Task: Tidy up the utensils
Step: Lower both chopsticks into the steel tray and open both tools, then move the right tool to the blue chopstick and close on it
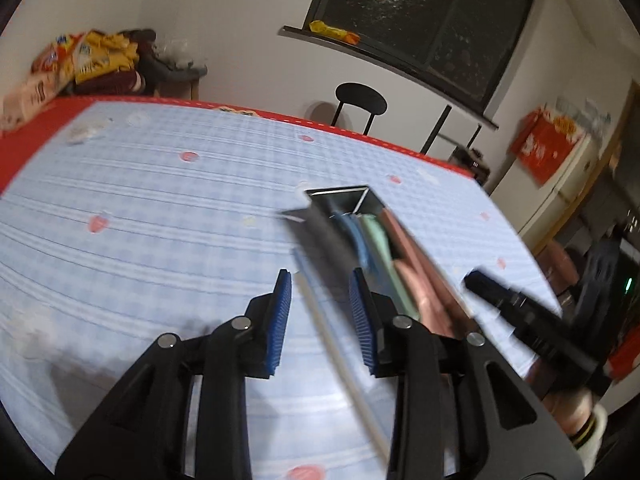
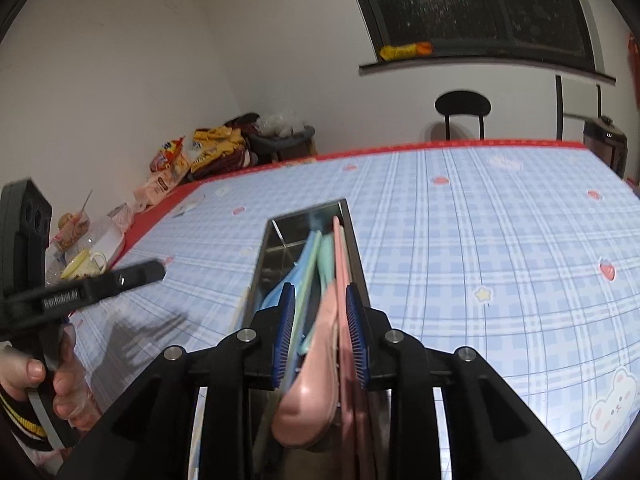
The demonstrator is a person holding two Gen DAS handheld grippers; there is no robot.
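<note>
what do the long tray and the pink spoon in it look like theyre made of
The tray looks like polished metal, likely stainless steel: its inner walls mirror their surroundings. The pink spoon looks like glossy plastic, with a soft highlight on its smooth bowl, though glazed ceramic cannot be ruled out.

Left hand-held gripper (image 1: 320, 316) hovers with jaws spread wide; right hand-held gripper (image 2: 320, 332) likewise gapes, gripping nothing.
</note>
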